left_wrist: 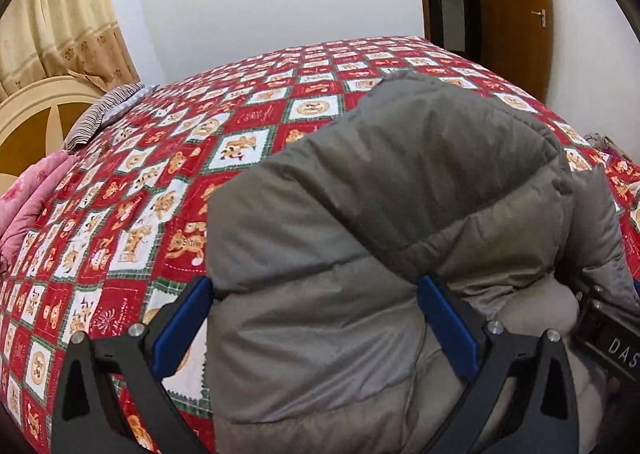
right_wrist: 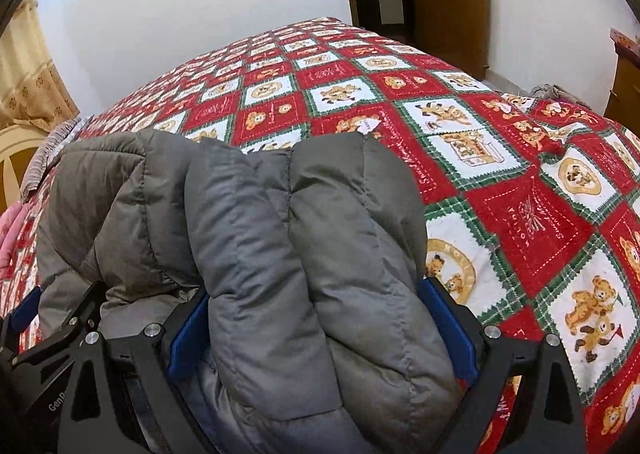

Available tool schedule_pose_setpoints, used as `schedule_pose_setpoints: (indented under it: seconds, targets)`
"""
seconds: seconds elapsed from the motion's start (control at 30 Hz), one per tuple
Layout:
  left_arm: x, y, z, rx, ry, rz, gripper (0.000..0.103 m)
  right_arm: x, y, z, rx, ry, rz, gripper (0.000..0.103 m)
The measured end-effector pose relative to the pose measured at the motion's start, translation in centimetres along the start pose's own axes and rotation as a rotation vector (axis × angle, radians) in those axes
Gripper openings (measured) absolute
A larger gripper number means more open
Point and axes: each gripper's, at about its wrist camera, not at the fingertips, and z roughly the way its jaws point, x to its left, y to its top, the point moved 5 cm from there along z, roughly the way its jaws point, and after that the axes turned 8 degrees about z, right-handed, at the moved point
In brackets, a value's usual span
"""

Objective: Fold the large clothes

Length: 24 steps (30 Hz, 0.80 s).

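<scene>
A grey puffy down jacket (left_wrist: 380, 190) lies bunched on the bed near its front edge. My left gripper (left_wrist: 316, 318) is shut on a thick fold of the jacket, its blue pads (left_wrist: 448, 330) pressing both sides. My right gripper (right_wrist: 316, 330) is shut on another thick fold of the same jacket (right_wrist: 312, 238), blue pads (right_wrist: 188, 338) on either side. The left gripper also shows at the lower left of the right wrist view (right_wrist: 60, 334). The right gripper's body shows at the right edge of the left wrist view (left_wrist: 612, 338).
The bed has a red, white and green bear-print quilt (left_wrist: 192, 158), also in the right wrist view (right_wrist: 500, 182). A pink blanket (left_wrist: 28, 206) and striped pillow (left_wrist: 100, 114) lie at the headboard (left_wrist: 36, 114). A wooden door (left_wrist: 516, 14) and curtain (left_wrist: 60, 14) stand behind.
</scene>
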Motion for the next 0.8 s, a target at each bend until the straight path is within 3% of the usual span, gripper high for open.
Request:
schedule_pose_setpoints:
  seconds: [0.3, 0.8]
  targets:
    - [-0.2, -0.3, 0.6, 0.013, -0.017, -0.009, 0.103, -0.5, -0.3, 1.4, 0.043, 0.028, 0.022, 0.096]
    - [-0.3, -0.4, 1.0, 0.02, -0.031, -0.016, 0.103, -0.5, -0.5, 1.5, 0.04, 0.023, 0.008, 0.097]
